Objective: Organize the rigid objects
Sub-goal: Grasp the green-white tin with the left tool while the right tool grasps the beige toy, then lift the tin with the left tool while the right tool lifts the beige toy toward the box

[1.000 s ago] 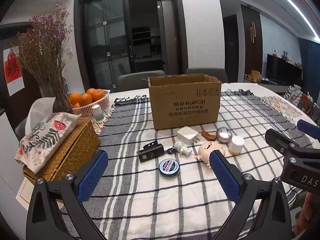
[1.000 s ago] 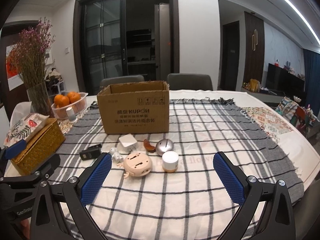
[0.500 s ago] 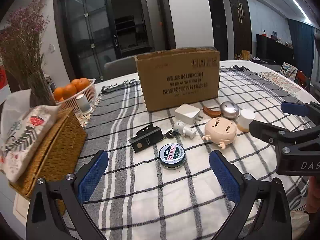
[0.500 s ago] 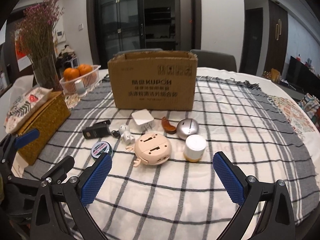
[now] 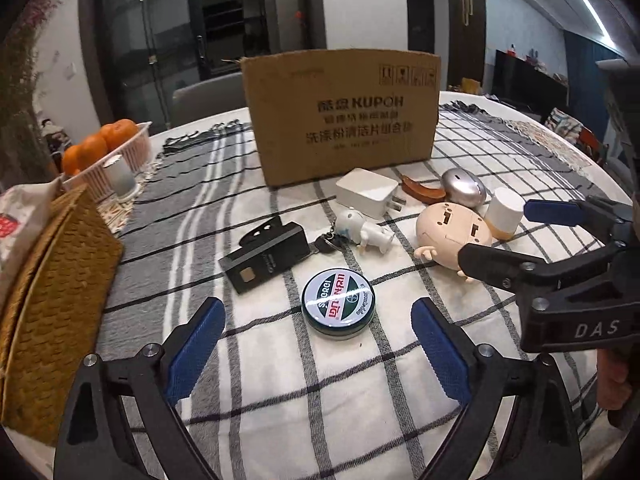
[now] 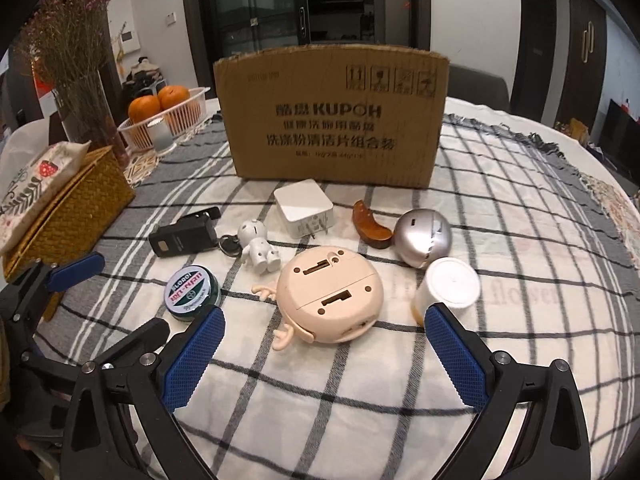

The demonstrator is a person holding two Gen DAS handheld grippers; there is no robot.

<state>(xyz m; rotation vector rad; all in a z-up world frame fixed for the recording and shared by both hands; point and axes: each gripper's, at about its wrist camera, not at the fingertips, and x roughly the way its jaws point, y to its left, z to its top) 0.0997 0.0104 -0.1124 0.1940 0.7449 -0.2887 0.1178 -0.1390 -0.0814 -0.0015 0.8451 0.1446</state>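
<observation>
The inside of the cardboard box [image 6: 332,120] stays hidden behind its front wall in both views. The small print under its large lettering is too blurred to read. The wicker box [image 5: 52,280] runs off the left edge of the left wrist view (the patterned cloth [image 5: 16,220] on it too). The right gripper's fingertip covers the base of the white cylinder [image 6: 450,286]. The tin [image 5: 339,304] bears lettering I cannot make out, and the dried flowers [image 6: 68,20] are cut by the frame

"KUPOH" on cardboard box [image 6: 332,120]
</observation>
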